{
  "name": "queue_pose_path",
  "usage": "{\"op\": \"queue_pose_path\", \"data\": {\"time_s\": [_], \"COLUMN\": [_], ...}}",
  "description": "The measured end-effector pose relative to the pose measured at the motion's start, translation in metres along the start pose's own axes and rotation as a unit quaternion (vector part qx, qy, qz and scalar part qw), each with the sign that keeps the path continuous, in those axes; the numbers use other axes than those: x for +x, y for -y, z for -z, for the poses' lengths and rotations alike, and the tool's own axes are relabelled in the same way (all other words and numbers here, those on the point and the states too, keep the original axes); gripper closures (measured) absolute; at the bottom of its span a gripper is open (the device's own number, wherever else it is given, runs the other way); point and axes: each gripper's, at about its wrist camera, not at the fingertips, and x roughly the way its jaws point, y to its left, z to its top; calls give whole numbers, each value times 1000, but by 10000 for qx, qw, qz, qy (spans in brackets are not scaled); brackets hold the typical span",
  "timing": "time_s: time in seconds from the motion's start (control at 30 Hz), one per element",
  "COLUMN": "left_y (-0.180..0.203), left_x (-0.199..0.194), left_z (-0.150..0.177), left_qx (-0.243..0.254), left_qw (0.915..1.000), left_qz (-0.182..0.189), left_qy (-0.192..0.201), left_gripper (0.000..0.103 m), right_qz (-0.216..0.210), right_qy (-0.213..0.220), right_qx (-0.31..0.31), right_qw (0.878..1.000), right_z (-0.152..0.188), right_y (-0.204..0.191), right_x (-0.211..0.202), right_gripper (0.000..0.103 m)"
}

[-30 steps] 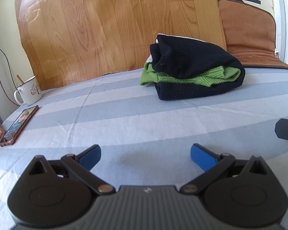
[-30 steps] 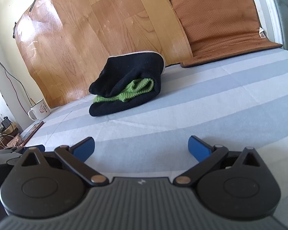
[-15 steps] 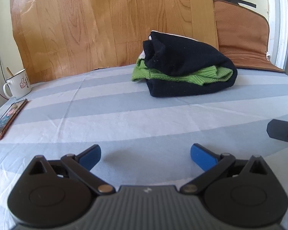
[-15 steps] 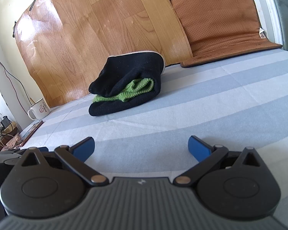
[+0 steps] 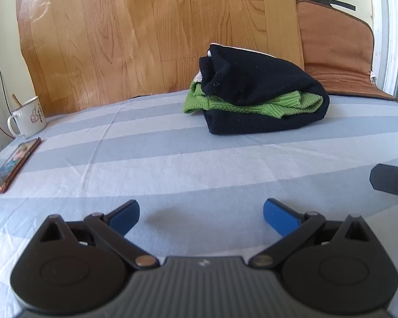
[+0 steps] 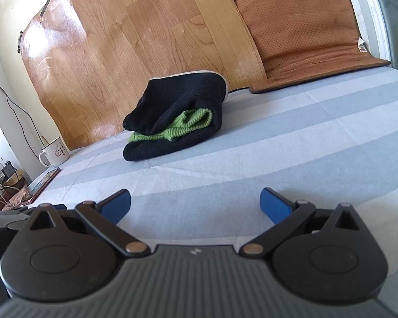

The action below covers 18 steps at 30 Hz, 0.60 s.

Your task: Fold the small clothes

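One folded black fleece garment [image 5: 262,90] wrapping one green knit garment [image 5: 252,104] lies near the striped sheet's [image 5: 172,159] far edge. Both the left gripper [image 5: 201,213] and right gripper [image 6: 195,204] gape wide, empty, touching nothing.

Striped bed sheet [image 5: 172,159] carries folded clothes [image 5: 260,98], mug [image 5: 27,120], phone [image 5: 13,163], brown mat [image 5: 353,90].

The folded clothes [image 5: 257,98] lie on the bed [image 5: 172,164], toward its back, just before the wood-grain panel [image 5: 151,29] leaning on the wall. Right of the panel, a cushion [image 5: 334,53] props against the wall. At the bed's left edge stands a mug [image 5: 29,118], with a phone [image 5: 14,163] lying before it. Both tools, left [image 5: 201,216] and right [image 6: 195,206], sit near the front, well apart from the clothes.
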Motion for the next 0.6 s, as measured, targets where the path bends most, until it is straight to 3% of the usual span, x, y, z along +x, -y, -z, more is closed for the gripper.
{"op": "queue_pose_path", "data": {"time_s": [0.6], "left_y": [8], "left_x": [-5], "left_z": [1], "left_qx": [349], "left_qw": [9988], "left_qz": [-318], "left_qy": [143], "left_gripper": [0], "right_qz": [161], "right_qy": [201], "right_qx": [26], "right_qw": [9997], "right_z": [2], "right_y": [-2], "right_x": [-5], "right_gripper": [0]}}
